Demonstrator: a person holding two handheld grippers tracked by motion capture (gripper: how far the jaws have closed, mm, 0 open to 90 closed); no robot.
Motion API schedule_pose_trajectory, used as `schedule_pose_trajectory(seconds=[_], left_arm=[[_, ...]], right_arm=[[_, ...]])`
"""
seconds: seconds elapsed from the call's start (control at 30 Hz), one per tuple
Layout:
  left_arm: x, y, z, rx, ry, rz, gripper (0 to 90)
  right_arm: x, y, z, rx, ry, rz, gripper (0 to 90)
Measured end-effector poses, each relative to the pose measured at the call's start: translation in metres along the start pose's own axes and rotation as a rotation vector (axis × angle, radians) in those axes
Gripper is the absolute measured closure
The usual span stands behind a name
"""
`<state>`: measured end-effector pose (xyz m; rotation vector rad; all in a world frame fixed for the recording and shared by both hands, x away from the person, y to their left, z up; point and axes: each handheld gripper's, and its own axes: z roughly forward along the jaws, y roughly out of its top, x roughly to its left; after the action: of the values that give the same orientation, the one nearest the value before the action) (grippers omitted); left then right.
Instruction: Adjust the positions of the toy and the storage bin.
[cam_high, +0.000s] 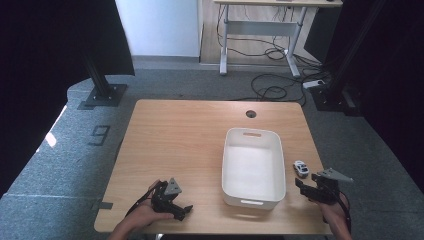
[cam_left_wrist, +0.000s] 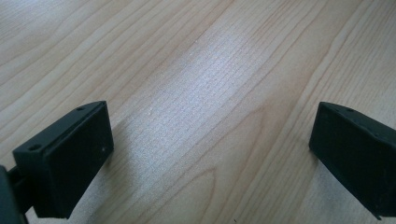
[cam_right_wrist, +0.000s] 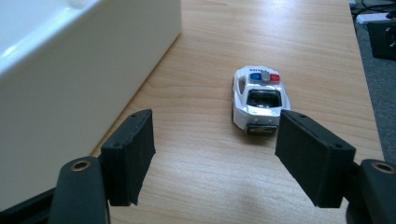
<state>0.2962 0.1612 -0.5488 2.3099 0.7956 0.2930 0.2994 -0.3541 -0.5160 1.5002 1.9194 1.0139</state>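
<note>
floor: grey carpet (cam_high: 200, 82) | rear: desk (cam_high: 260, 25), cables (cam_high: 272, 85) | sides: dark, perhaps curtains (cam_high: 30, 75)

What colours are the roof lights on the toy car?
Blue and red, on the white toy car; clearest in the right gripper view.

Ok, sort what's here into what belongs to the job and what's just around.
In the job: toy police car, white bin, right gripper open just short of the car.
Just around: left gripper open over bare table, desk, floor cables.
</note>
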Motion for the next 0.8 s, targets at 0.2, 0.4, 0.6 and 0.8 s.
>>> schedule_pose_trajectory(seconds=[0.2, 0.4, 0.6, 0.8], left_arm=[[0.001, 0.000, 0.000, 0.002, -0.004, 0.004, 0.0], [0.001, 0.000, 0.000, 0.002, -0.004, 0.004, 0.1], [0.002, 0.000, 0.000, 0.002, -0.007, 0.008, 0.1], [0.001, -0.001, -0.001, 0.001, -0.005, 0.005, 0.1]], right_arm=[[0.006, 0.006, -0.008, -0.026, 0.017, 0.014, 27.8], [0.011, 0.016, -0.021, -0.089, 0.037, 0.037, 28.1], [0.012, 0.023, -0.029, -0.128, 0.051, 0.059, 28.7], [0.017, 0.031, -0.030, -0.150, 0.069, 0.063, 29.3]])
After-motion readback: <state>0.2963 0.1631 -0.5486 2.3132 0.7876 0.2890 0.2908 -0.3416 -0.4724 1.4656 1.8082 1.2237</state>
